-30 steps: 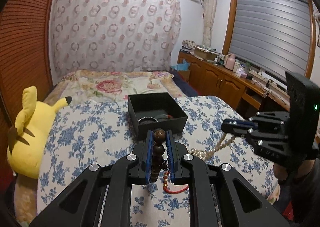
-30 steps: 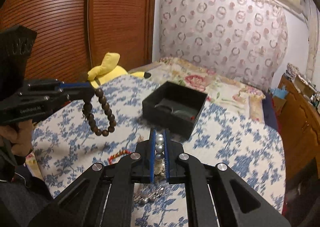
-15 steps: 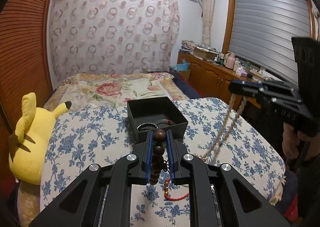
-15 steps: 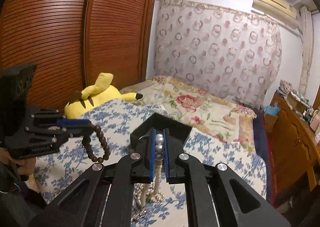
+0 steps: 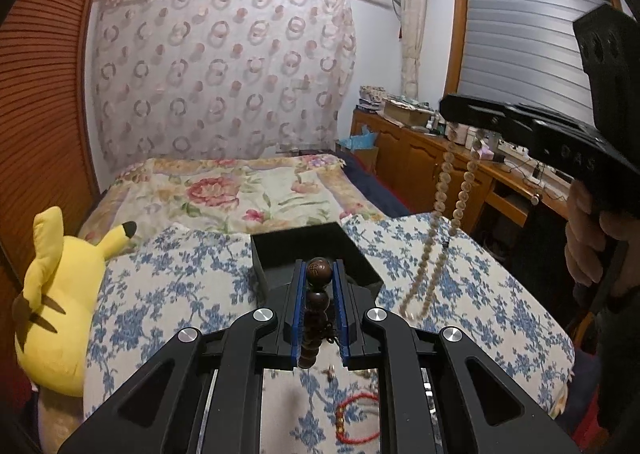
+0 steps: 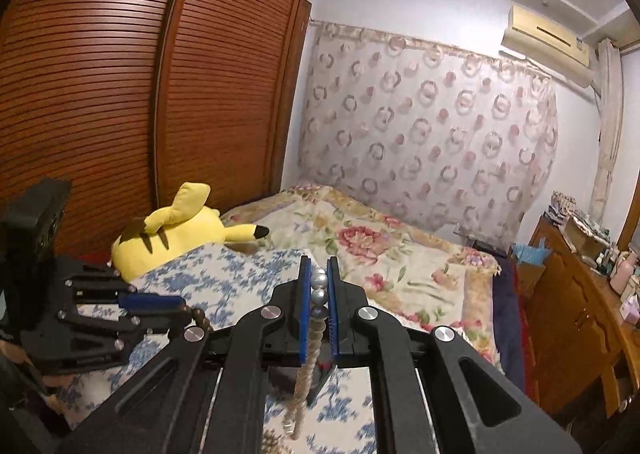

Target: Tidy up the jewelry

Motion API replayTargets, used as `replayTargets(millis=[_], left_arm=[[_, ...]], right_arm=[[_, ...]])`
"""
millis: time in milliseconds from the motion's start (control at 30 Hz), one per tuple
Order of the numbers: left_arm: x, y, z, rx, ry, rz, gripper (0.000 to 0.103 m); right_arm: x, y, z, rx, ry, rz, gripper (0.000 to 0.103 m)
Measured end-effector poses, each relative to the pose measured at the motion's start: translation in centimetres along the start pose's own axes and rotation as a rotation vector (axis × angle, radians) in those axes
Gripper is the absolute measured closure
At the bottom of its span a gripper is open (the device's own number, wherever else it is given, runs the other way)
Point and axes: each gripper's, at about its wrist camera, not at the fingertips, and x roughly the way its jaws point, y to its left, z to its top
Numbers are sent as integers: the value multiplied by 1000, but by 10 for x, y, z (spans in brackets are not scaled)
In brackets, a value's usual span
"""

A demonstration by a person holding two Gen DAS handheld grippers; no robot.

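My left gripper (image 5: 318, 274) is shut on a dark wooden bead bracelet (image 5: 316, 300), held just in front of the open black box (image 5: 296, 244) on the blue-flowered cloth. My right gripper (image 6: 319, 278) is shut on a pearl necklace (image 6: 319, 296). The long strand hangs down from it (image 5: 444, 205), its lower end reaching the cloth right of the box. In the left wrist view the right gripper (image 5: 452, 109) is high at the right, held by a hand (image 5: 588, 234). In the right wrist view the left gripper (image 6: 172, 302) is low at the left with the dark beads (image 6: 198, 318) at its tip.
A red bead bracelet (image 5: 354, 418) lies on the flowered cloth (image 5: 160, 286) below my left gripper. A yellow plush toy (image 5: 52, 294) sits at the cloth's left edge. A bed (image 5: 224, 189) lies behind, a wooden sideboard (image 5: 420, 157) at the right, a slatted wardrobe (image 6: 120, 93) at the left.
My right gripper has risen high with the pearl necklace, drawing the strand up off the cloth. My left gripper has moved forward to the box with the dark bracelet.
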Motion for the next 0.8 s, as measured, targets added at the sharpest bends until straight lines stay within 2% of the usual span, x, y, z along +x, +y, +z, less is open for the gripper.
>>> replayTargets(millis=[200,367,800], left_arm=[[22,7,20,3,-5,5,91],[45,14,30,-3,12,12,91],[101,26,36,-19,79,18,91]], right_arm=[[26,-16,21,-1,-22,-8,94],[61,-27,24,14,-8,19,94],[143,-31,-45,83,167,110,94]])
